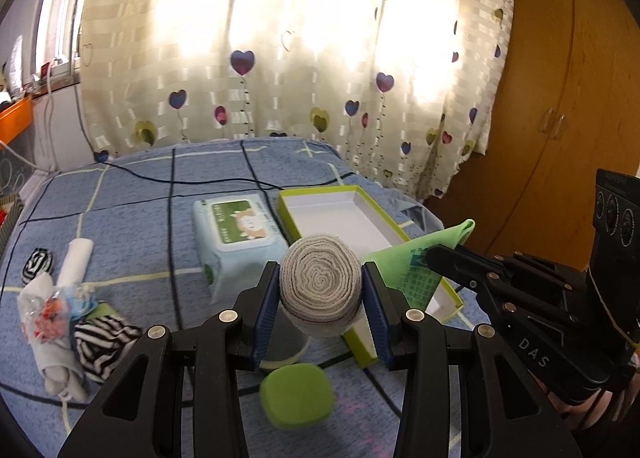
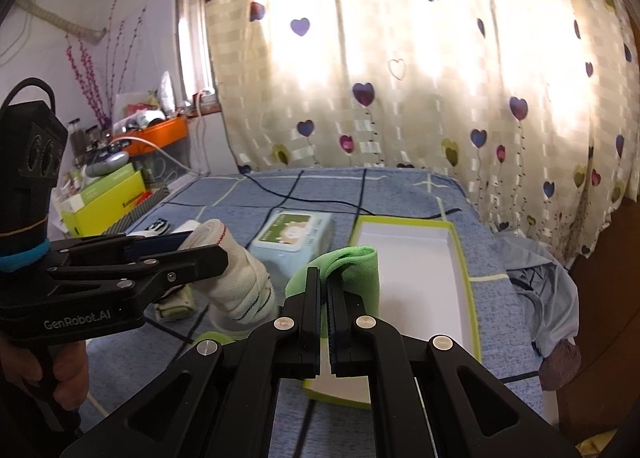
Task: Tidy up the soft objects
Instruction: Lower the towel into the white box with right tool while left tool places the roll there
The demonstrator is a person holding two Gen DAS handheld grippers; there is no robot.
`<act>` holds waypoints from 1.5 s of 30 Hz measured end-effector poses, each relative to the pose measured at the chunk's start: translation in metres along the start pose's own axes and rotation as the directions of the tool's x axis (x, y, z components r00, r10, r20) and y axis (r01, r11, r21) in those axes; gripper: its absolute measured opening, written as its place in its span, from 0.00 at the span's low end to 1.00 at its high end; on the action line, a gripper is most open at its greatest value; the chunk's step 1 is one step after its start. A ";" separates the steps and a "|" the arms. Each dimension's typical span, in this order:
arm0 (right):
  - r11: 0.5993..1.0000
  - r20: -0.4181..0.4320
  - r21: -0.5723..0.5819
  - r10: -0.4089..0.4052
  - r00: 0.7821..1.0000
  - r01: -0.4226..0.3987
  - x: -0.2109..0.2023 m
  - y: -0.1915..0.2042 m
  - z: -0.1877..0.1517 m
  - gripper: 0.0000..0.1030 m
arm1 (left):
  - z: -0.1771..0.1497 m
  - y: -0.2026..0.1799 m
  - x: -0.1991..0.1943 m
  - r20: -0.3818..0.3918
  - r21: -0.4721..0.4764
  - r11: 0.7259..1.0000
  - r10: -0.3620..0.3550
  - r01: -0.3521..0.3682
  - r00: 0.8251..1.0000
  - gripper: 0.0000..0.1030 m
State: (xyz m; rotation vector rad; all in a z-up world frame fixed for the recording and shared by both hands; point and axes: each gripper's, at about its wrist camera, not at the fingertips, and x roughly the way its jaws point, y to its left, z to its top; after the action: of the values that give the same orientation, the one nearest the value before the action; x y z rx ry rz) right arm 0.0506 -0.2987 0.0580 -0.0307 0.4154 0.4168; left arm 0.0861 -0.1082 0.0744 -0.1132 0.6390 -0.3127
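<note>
My left gripper (image 1: 321,286) is shut on a rolled grey-white sock (image 1: 320,284) and holds it above the bed near the front end of an open green-rimmed white box (image 1: 320,209). The rolled sock also shows in the right wrist view (image 2: 236,278). My right gripper (image 2: 323,278) is shut on a green cloth (image 2: 352,262) and holds it over the near left corner of the box (image 2: 452,278). The right gripper and green cloth also appear in the left wrist view (image 1: 432,254). A green sponge-like pad (image 1: 298,396) lies below the left gripper.
A pack of wet wipes (image 1: 236,234) lies left of the box. Striped socks (image 1: 100,342), a white roll (image 1: 76,262) and small cloth items lie at the bed's left. A black cable (image 1: 208,179) crosses the blue bedsheet. A wardrobe (image 1: 560,97) stands right.
</note>
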 end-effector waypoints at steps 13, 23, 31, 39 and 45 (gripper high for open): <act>0.997 -0.029 0.063 -0.033 0.999 0.035 0.014 -0.045 -0.010 0.03 | 0.003 -0.029 0.043 -0.073 0.034 0.999 -0.022 0.024 0.997 0.41; 0.993 -0.080 0.115 -0.026 0.996 0.035 0.043 -0.073 -0.019 0.03 | 0.004 -0.035 0.072 -0.124 0.031 0.999 -0.025 0.029 0.992 0.41; 0.988 -0.103 0.156 0.010 0.995 0.006 0.070 -0.089 -0.018 0.03 | 0.005 -0.036 0.090 -0.147 0.021 1.000 -0.017 0.021 0.989 0.41; 0.987 -0.144 0.161 -0.001 0.990 0.025 0.075 -0.099 -0.024 0.62 | 0.004 -0.041 0.108 -0.182 0.022 1.000 -0.013 0.017 0.983 0.41; 0.984 -0.124 0.163 -0.050 0.991 0.070 0.056 -0.109 -0.028 0.62 | 0.004 -0.044 0.121 -0.201 0.021 1.000 -0.011 0.015 0.980 0.41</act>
State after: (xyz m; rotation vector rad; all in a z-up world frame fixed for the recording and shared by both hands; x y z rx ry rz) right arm 0.1304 -0.3802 0.0040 0.0955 0.5650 0.3203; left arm 0.1697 -0.1888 0.0176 -0.0645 0.8352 -0.3467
